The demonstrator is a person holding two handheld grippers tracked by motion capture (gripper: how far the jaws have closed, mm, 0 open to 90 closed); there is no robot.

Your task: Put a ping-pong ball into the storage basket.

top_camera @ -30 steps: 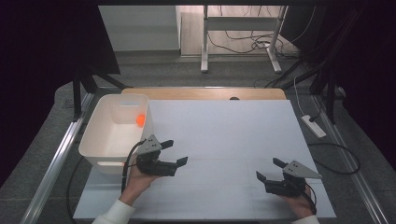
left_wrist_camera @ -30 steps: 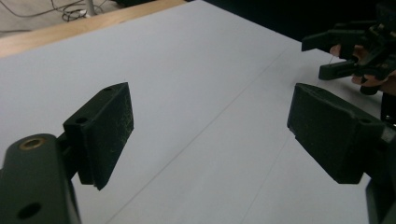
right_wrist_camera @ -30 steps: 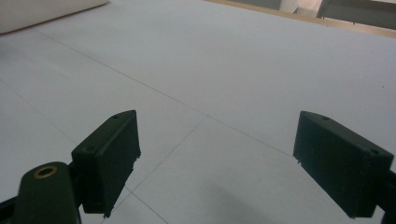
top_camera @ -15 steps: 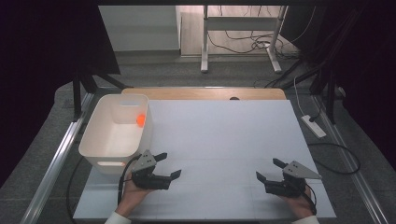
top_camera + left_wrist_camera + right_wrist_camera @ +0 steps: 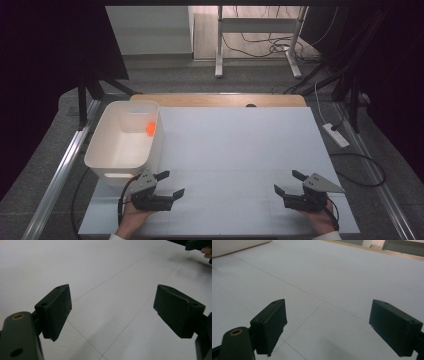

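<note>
So right now both grippers sit low at the near edge of the table, and neither one has anything in it. The left gripper is just beside the front corner of the white bin, jaws spread wide. The right gripper is well apart from it on the other side, jaws spread too. The only loose thing around is the small orange ball, and it's inside the bin, up against the far right wall.

My guess at what could go wrong: if the left gripper goes for that ball, the bin wall is tall and the ball is tucked right by it. Coming in at a shallow angle could knock a jaw on the rim and shove or tip the bin, which looks light. And a round ball could squirt out if the pads close off-center. The cable trailing off the left gripper hangs near the bin's front too, so it might snag.

Views are interesting here. The high view gives the whole layout, ball and bin included. The left gripper view looks across bare white tabletop toward the right hand, so it's aimed away from the ball. The right gripper view catches a sliver of the bin's pale edge far off.
</note>
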